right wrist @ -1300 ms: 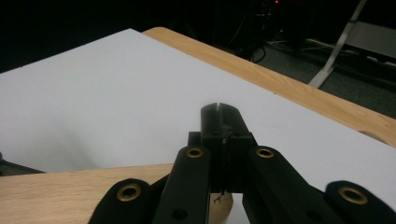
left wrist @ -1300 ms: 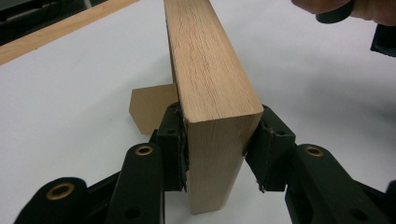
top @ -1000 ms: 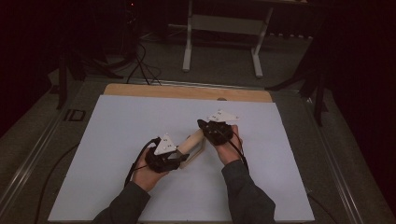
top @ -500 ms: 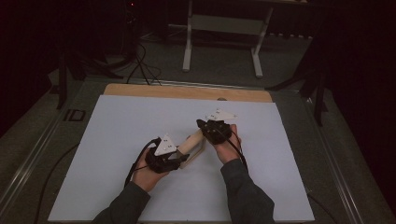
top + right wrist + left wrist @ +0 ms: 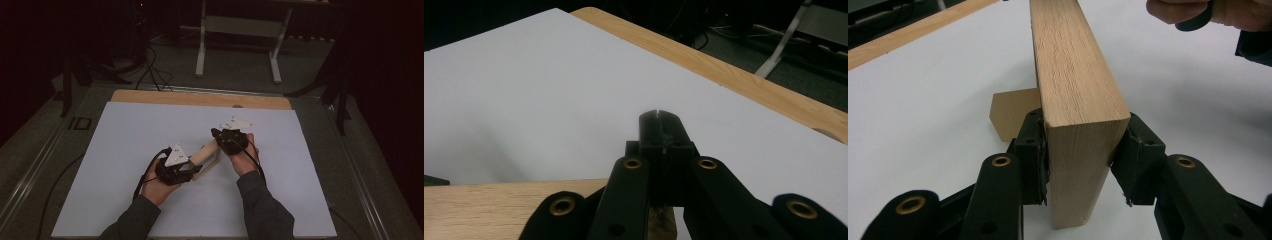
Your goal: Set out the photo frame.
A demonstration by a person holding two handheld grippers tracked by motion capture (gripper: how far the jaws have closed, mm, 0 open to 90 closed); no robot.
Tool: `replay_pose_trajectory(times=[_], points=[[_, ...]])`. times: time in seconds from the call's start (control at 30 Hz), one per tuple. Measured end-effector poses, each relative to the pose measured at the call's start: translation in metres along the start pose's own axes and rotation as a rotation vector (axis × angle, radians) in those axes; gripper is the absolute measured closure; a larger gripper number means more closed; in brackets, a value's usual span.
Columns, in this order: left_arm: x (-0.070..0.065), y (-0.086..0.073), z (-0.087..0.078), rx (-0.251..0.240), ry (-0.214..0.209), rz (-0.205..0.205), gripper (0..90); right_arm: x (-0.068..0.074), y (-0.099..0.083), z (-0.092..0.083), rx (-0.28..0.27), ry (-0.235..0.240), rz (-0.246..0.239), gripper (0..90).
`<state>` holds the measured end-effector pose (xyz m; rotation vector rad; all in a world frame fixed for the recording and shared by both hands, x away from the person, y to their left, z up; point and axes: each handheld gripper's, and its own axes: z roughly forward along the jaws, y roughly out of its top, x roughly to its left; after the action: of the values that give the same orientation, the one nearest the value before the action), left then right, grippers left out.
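Two grippers, one wooden block, mid-job

The left gripper (image 5: 1082,165) has its jaws clamped on the near end of the wooden block (image 5: 1073,75), a plain rectangular piece with fine straight grain, standing on edge on the smooth white sheet (image 5: 125,150). The right gripper (image 5: 663,131) is fully closed with nothing between the tips, resting over the block's far end. So: picked and steadied, I'd say; placing it is left.
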<state>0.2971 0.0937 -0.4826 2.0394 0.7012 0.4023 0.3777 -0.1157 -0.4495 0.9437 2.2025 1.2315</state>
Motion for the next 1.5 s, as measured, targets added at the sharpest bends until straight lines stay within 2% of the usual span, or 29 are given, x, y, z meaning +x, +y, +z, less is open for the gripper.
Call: replay_pose_trajectory(times=[0.6, 0.87, 1.33, 1.5], points=[[0.006, -0.001, -0.002, 0.007, 0.022, -0.029, 59.3, 0.0, -0.001, -0.006, 0.024, -0.015, 0.004, 90.0], [0.009, -0.001, -0.003, 0.008, 0.039, -0.041, 58.6, -0.002, -0.005, -0.011, 0.017, -0.009, 0.029, 90.0], [0.015, -0.002, -0.005, 0.007, 0.054, -0.057, 57.9, -0.001, -0.008, -0.019, 0.027, -0.01, 0.02, 90.0], [0.017, -0.002, -0.005, 0.008, 0.063, -0.069, 57.8, -0.001, -0.011, -0.023, 0.015, -0.003, 0.028, 90.0]])
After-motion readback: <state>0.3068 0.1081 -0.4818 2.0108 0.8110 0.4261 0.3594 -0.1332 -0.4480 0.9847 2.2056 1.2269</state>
